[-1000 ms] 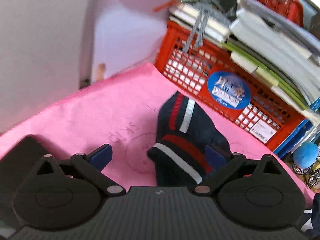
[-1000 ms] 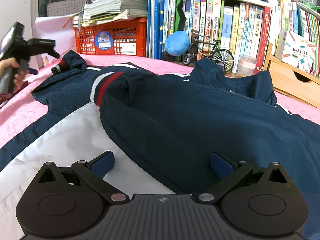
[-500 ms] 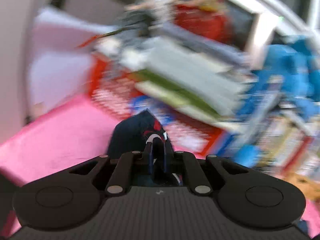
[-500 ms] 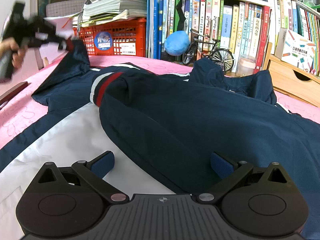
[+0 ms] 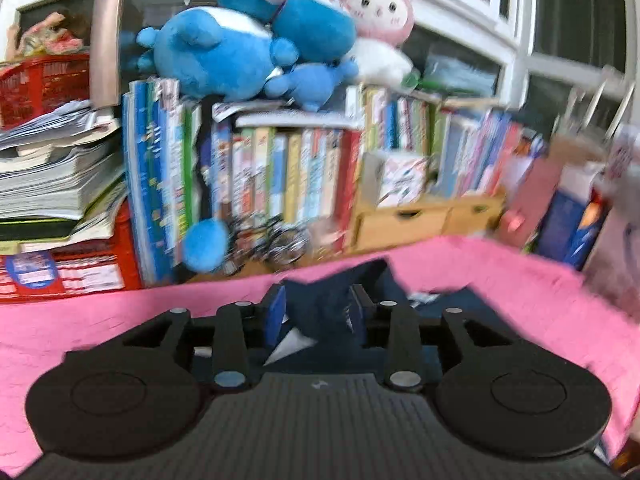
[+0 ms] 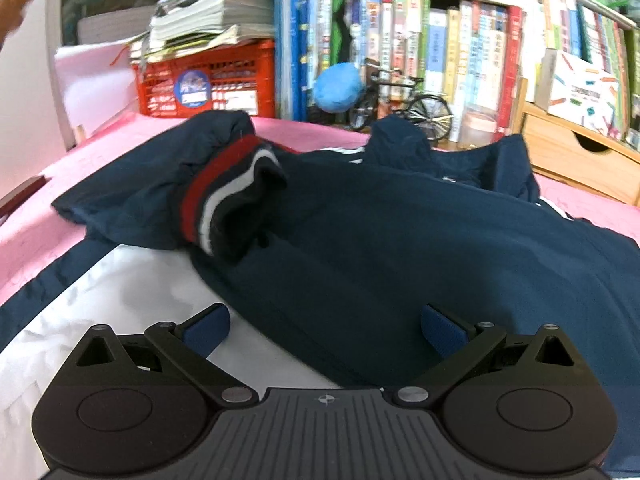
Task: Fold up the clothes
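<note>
A pink cloth [image 6: 132, 140] covers the supporting surface and runs back to the clutter along its far edge. Directly on it lies a navy jacket [image 6: 400, 240] with a white panel — one sleeve doubled over the body, its red-and-white striped cuff [image 6: 228, 204] uppermost. At the back edge stand a red crate [image 6: 208, 84], a blue plush ball [image 6: 338, 86], a small model bicycle [image 6: 404, 102] and a wooden drawer box [image 6: 576, 152] — whether these rest on the cloth itself cannot be told.

Left hand-held gripper [image 5: 318, 314] pinched nearly closed — right hand-held gripper [image 6: 324, 326] spread wide, level.
</note>
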{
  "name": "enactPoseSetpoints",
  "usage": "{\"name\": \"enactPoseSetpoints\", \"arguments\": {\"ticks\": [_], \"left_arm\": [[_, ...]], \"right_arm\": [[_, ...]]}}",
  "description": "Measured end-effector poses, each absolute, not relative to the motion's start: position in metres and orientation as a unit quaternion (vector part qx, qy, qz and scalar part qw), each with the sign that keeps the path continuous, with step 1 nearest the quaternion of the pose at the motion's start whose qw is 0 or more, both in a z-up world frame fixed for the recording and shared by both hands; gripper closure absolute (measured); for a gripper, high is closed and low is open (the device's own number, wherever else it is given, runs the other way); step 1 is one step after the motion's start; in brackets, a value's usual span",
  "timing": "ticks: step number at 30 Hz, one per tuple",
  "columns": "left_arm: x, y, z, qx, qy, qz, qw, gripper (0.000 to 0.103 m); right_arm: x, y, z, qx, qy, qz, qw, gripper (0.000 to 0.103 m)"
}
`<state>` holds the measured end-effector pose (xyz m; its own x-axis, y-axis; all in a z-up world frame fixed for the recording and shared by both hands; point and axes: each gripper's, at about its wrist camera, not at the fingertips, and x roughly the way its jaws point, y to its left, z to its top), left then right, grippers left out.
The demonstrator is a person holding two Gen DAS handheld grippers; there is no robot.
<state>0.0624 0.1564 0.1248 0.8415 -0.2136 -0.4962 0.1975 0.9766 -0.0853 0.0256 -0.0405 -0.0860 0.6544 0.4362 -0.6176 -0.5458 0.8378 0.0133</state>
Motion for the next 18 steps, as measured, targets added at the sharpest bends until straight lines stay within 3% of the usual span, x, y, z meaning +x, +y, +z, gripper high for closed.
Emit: {"name": "enactPoseSetpoints", "arguments": {"ticks": [1,2,3,6,11,15,16,17,18], "left_arm": [[0.056,0.163,0.118,-0.010,0.259,-0.086,0.962,0.043],[0.048,0.170,0.111,-0.005,0.258,-0.064,0.964,0.021],[0.038,0.177,0.104,0.002,0.252,-0.043,0.967,0.015],[0.012,0.199,0.082,0.053,0.239,0.026,0.969,0.015],[-0.009,0.233,0.060,0.083,0.250,0.110,0.958,0.014],[-0.019,0.253,0.049,0.048,0.264,0.126,0.955,0.010],[-0.021,0.256,0.048,0.046,0.264,0.128,0.955,0.010],[-0.024,0.258,0.046,0.045,0.264,0.129,0.955,0.010],[-0.027,0.260,0.045,0.046,0.261,0.131,0.955,0.009]], "right_arm": [[0.026,-0.044,-0.085,-0.076,0.315,0.270,0.907,0.000],[0.027,-0.049,-0.084,-0.059,0.314,0.272,0.908,0.000],[0.028,-0.056,-0.083,-0.034,0.312,0.274,0.909,0.000],[0.026,-0.066,-0.076,0.032,0.295,0.285,0.911,0.000],[0.020,-0.024,-0.056,0.027,0.244,0.316,0.916,0.000],[0.035,0.006,-0.053,0.035,0.288,0.331,0.898,0.003],[0.039,0.013,-0.052,0.037,0.300,0.335,0.893,0.012],[0.043,0.020,-0.051,0.039,0.312,0.338,0.887,0.049],[0.047,0.027,-0.051,0.042,0.324,0.341,0.882,0.063]]}}
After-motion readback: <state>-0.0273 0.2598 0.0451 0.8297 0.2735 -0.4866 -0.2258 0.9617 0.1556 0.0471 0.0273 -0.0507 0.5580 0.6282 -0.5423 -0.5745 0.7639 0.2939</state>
